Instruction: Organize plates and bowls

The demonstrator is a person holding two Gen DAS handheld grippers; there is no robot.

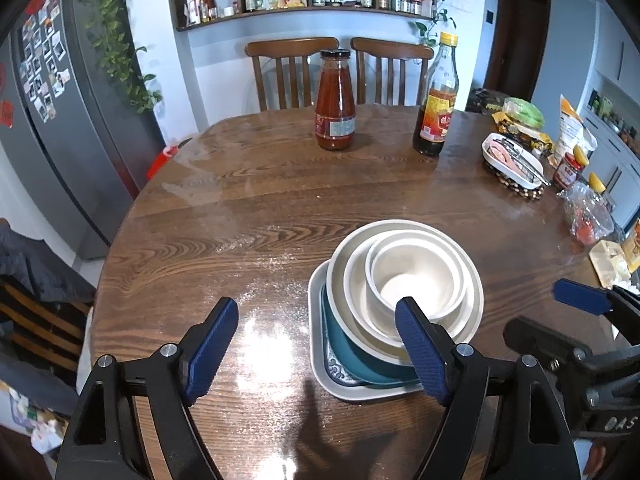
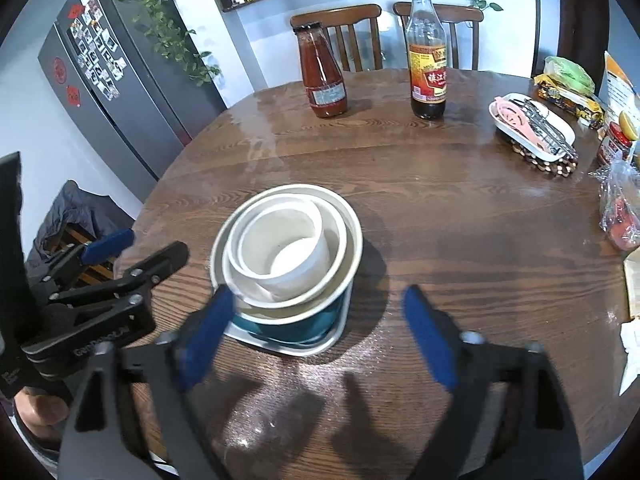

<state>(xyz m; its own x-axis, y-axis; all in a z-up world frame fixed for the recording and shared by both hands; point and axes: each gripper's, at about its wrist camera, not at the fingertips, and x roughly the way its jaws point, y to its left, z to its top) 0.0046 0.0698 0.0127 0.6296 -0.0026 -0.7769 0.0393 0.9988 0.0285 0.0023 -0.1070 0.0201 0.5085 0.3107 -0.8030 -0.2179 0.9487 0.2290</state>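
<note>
Two grippers in view, both with jaws spread wide and holding nothing. My left gripper (image 1: pixel 318 354) hovers over bare tabletop with the dish stack just ahead and to its right; its right pad (image 1: pixel 420 354) overlaps the stack's near rim in the left wrist view, contact cannot be told. My right gripper (image 2: pixel 332 336) has the stack ahead and to its left, the left pad (image 2: pixel 208 336) close against the stack's lower side. Stack: small white bowl (image 1: pixel 416 276) nested in a second white bowl (image 1: pixel 356 280), inside a wide white bowl (image 1: pixel 472 276), on a teal dish (image 1: pixel 344 352), on a pale rectangular tray (image 1: pixel 320 360). All open upward; the tray's long axis runs away from my left gripper. Open wood table (image 1: pixel 240 220) lies left of and beyond the stack. Sauce bottle (image 1: pixel 335 100) and vinegar bottle (image 1: pixel 436 96) stand far ahead, well apart from the stack. White utensil dish (image 1: pixel 512 160) sits far right near the table edge.
</note>
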